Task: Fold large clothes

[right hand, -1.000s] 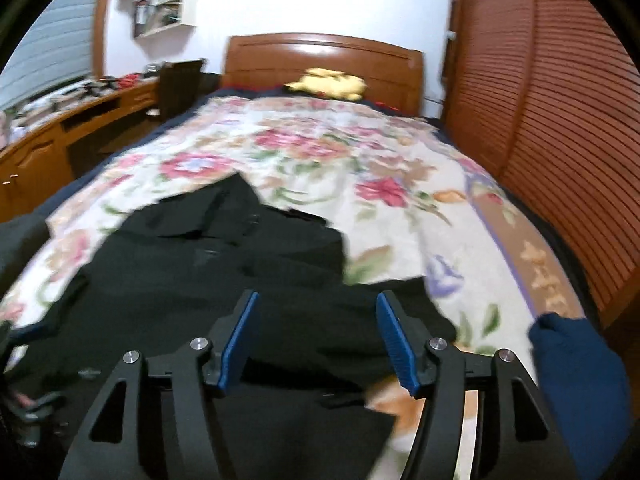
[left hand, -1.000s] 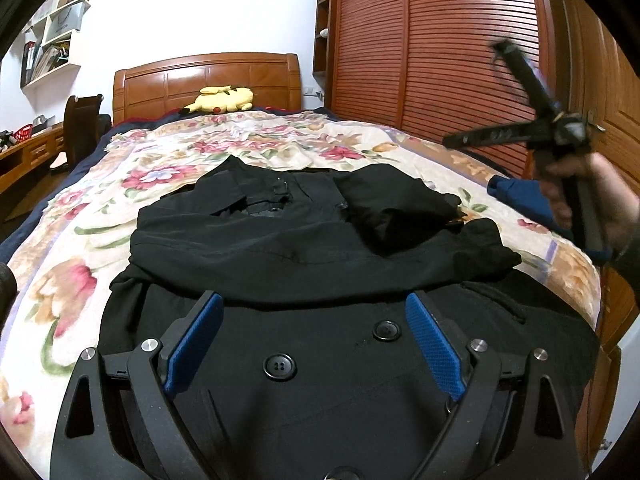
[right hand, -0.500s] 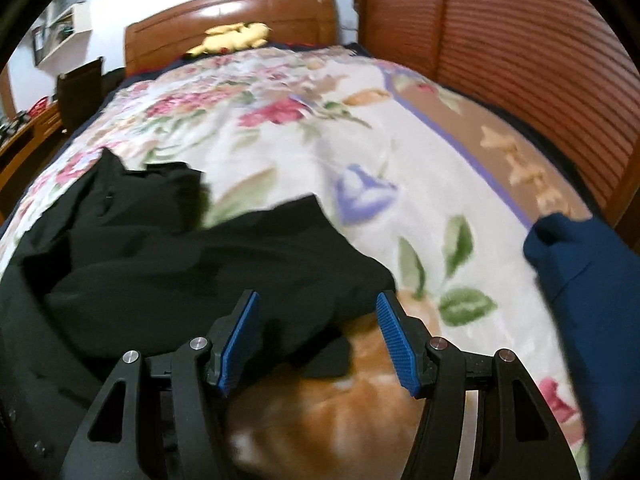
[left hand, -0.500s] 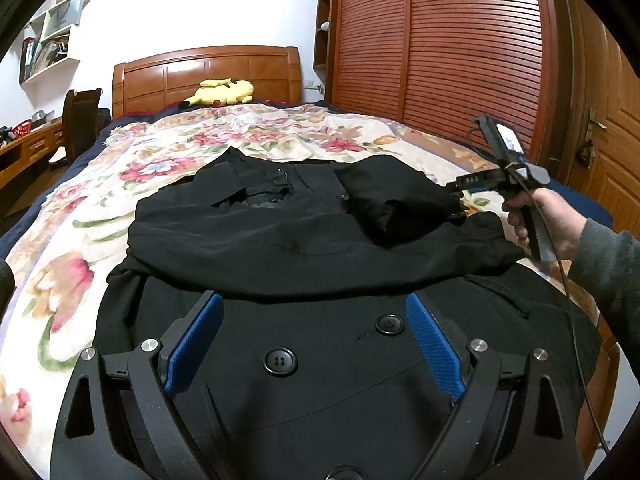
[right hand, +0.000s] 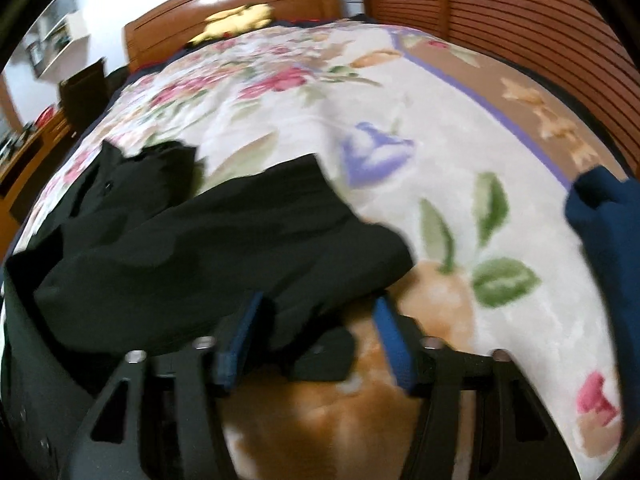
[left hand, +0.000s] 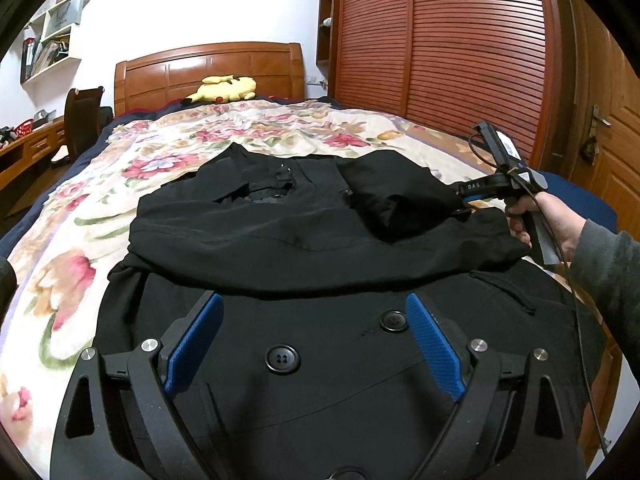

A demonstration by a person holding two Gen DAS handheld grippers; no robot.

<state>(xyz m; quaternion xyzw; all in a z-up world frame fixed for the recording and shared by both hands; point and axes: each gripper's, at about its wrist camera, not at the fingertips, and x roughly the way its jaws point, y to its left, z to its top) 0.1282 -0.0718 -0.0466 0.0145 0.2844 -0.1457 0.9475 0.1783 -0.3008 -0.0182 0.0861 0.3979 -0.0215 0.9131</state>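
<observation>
A black coat (left hand: 320, 240) lies buttons-up on the floral bedspread (left hand: 80, 240), with its sleeves folded across the chest. My left gripper (left hand: 314, 304) hovers open over the coat's lower front, and nothing is between its blue pads. At the coat's right edge a hand (left hand: 536, 216) holds the right gripper low against the sleeve end (left hand: 492, 240). In the right wrist view the right gripper (right hand: 318, 304) has its jaws closing, with a bunch of the black sleeve fabric (right hand: 312, 320) between the pads. A gap still shows on the right pad's side. The rest of the coat (right hand: 160, 248) spreads to the left.
A dark blue garment (right hand: 608, 232) lies at the bed's right edge. A yellow plush toy (left hand: 224, 88) sits by the wooden headboard (left hand: 208, 68). Slatted wardrobe doors (left hand: 460, 60) line the right side. A chair (left hand: 84, 120) and a desk stand to the left.
The right gripper came down from the air to the coat's right edge, and its jaws narrowed around the sleeve fabric. The left gripper kept still.
</observation>
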